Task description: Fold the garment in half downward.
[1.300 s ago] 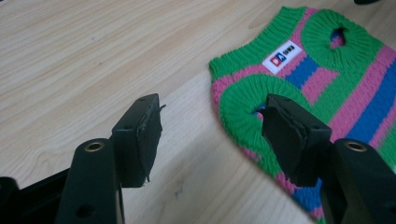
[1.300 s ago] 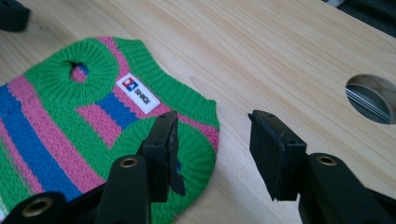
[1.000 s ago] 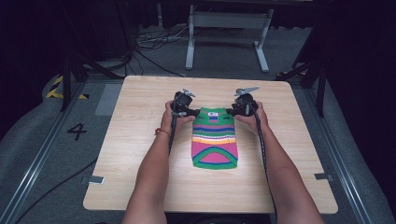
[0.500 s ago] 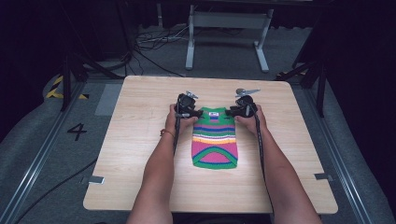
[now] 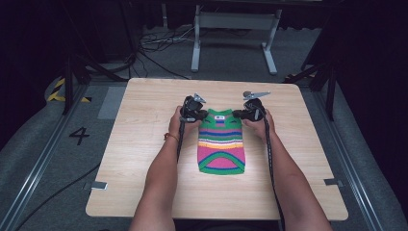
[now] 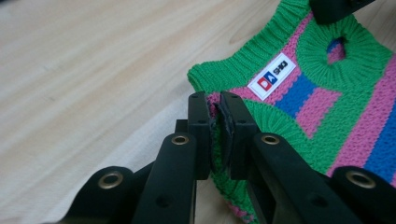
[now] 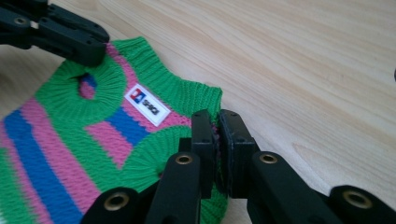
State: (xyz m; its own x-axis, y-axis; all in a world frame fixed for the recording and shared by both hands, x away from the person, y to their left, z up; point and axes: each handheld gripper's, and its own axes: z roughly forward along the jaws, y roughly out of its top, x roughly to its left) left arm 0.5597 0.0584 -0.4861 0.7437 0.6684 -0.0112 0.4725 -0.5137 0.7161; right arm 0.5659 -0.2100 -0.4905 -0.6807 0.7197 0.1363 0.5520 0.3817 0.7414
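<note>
A pale wooden table (image 5: pixel 144 159) takes up the middle of the high view, standing on grey floor with cables and a metal frame beyond its far edge. On the table, a little toward its far side and near its centre line, lies a small knitted sweater (image 5: pixel 220 144) spread flat, striped in green, pink and blue with an orange band, its neck end toward the far edge and its hem toward the person. Two bare forearms come in from the near edge, one on either side of the sweater, and each hand carries a black tool to one top corner of the garment. The left gripper (image 6: pixel 216 106) has its jaws drawn nearly together with a fold of the green knit edge pinched between them, at the sweater's shoulder on the person's left. The right gripper (image 7: pixel 217 122) likewise has its jaws narrow and clamped on the knit at the opposite shoulder. Between the two grips sits a ribbed green opening (image 7: pixel 88 88), and just beside it a small white label (image 6: pixel 272 76) with red and blue marks is sewn to the cloth.
</note>
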